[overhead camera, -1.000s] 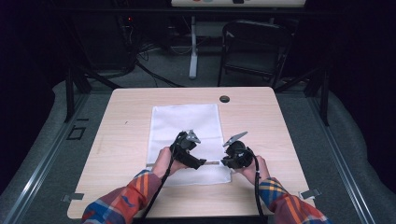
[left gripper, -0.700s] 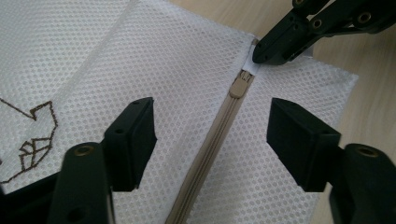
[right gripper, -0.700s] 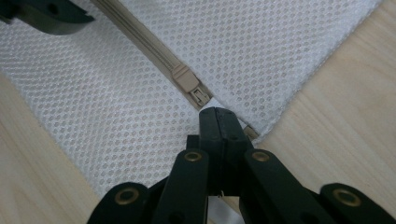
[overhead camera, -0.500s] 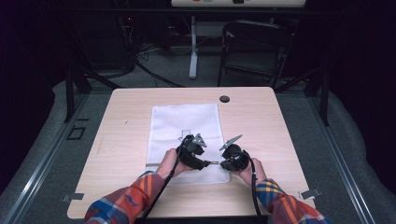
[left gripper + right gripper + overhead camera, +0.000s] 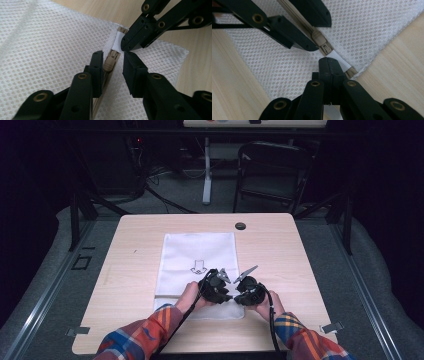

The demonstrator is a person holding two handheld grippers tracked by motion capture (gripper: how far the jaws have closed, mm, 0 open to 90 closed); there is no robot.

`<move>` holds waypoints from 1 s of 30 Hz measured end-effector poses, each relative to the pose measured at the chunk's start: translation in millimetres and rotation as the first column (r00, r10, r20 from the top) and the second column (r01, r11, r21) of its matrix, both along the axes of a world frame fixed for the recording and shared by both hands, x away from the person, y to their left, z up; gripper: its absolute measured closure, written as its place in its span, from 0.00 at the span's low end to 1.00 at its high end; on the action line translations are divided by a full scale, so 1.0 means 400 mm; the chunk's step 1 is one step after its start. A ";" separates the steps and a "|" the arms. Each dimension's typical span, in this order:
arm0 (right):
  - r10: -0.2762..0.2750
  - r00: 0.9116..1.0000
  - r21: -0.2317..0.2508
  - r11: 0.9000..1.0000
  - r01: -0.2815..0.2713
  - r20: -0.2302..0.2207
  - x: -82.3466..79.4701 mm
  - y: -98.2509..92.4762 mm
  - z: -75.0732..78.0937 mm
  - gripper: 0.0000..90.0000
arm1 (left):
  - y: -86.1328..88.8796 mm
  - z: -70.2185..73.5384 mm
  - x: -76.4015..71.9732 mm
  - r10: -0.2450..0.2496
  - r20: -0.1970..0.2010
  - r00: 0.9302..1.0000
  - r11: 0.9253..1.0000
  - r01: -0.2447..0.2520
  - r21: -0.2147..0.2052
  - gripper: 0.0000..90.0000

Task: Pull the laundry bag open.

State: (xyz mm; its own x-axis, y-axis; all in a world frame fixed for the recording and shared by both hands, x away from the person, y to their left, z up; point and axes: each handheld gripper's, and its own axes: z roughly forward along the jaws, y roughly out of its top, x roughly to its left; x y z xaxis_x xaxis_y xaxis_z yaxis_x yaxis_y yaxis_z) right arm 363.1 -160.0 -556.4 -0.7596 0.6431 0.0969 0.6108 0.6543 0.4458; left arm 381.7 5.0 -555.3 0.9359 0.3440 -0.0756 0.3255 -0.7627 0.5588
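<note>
Two grippers are working a white mesh bag (image 5: 197,255) on a pale wooden bench (image 5: 280,250).
The left gripper (image 5: 112,72) is spreading around the tan zipper pull (image 5: 110,62); the right gripper (image 5: 329,66) is pinching the white fabric tab (image 5: 337,57).

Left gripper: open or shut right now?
Open. In the left gripper view, the left gripper has a clear gap between its jaws, which straddle the tan zipper slider on the white mesh bag without pinching it.

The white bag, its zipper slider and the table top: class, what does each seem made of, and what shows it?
White bag: mesh fabric, probably synthetic; even small holes throughout. Zipper slider: beige, matte, looks like plastic, possibly painted metal. Table: pale wood-grain surface, smooth; likely laminate, though solid wood cannot be excluded.
</note>
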 end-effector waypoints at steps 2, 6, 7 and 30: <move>0.010 1.000 -0.001 1.000 -0.010 -0.001 -0.001 0.001 0.002 1.00 | -0.011 -0.013 -0.009 0.042 -0.010 0.999 0.999 -0.042 -0.021 0.83; 0.006 0.998 0.001 1.000 -0.007 0.067 -0.006 -0.006 0.023 1.00 | -0.006 -0.014 -0.006 0.003 -0.005 1.000 1.000 -0.003 0.003 0.88; -0.002 0.997 0.014 1.000 0.001 0.082 -0.006 -0.007 0.025 1.00 | -0.006 -0.013 -0.008 0.000 -0.011 1.000 1.000 0.000 0.006 0.89; -0.003 0.995 -0.007 1.000 0.004 0.098 -0.008 0.004 -0.005 1.00 | -0.003 -0.016 -0.014 -0.012 0.018 1.000 1.000 0.012 -0.002 0.91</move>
State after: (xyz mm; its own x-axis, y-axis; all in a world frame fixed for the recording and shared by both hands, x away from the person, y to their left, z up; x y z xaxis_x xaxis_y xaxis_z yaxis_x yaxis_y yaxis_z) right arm 359.7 -158.6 -558.3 -0.7631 0.6460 0.0174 0.5666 0.6559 0.4987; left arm 376.0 3.9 -561.7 0.9412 0.3325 -0.0594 0.3061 -0.7656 0.5659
